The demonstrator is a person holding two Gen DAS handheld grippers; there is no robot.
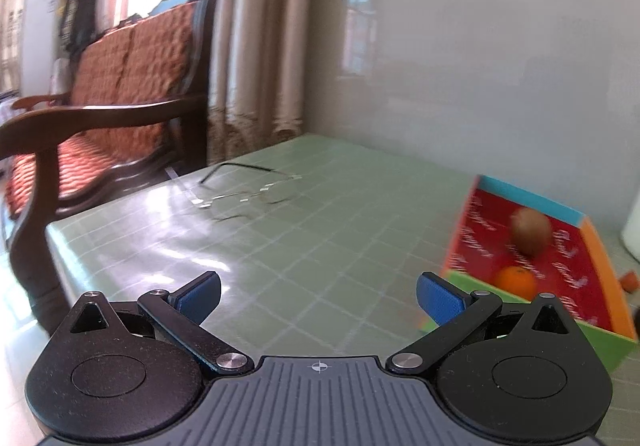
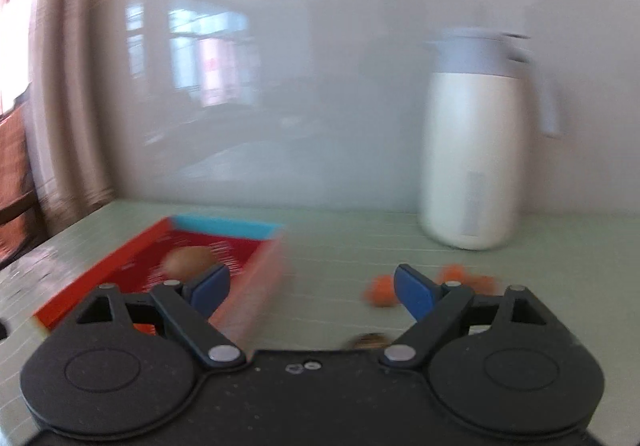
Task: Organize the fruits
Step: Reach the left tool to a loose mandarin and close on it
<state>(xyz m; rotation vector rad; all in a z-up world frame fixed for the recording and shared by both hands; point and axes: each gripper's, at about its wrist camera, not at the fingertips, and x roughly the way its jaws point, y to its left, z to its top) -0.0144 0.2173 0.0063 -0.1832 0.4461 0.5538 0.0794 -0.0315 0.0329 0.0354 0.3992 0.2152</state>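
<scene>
A colourful cardboard box (image 1: 592, 242) with a red floor lies at the right of the green tiled table (image 1: 300, 213). Inside it rest a brown kiwi (image 1: 531, 230) and an orange (image 1: 515, 281). My left gripper (image 1: 319, 294) hovers open over bare table, left of the box, nothing between its blue pads. In the blurred right wrist view the box (image 2: 100, 278) with the kiwi (image 2: 188, 261) is at the left. My right gripper (image 2: 312, 288) is open and empty above the table. Small orange fruits (image 2: 380, 290) lie just beyond its right finger (image 2: 414, 292). A brown fruit (image 2: 370, 341) peeks out under the gripper body.
A pair of glasses (image 1: 244, 189) lies on the far left part of the table. A white thermos jug (image 2: 474, 141) stands at the back right against the glossy wall. A wooden sofa with a red patterned cushion (image 1: 120, 77) stands beyond the table's left edge.
</scene>
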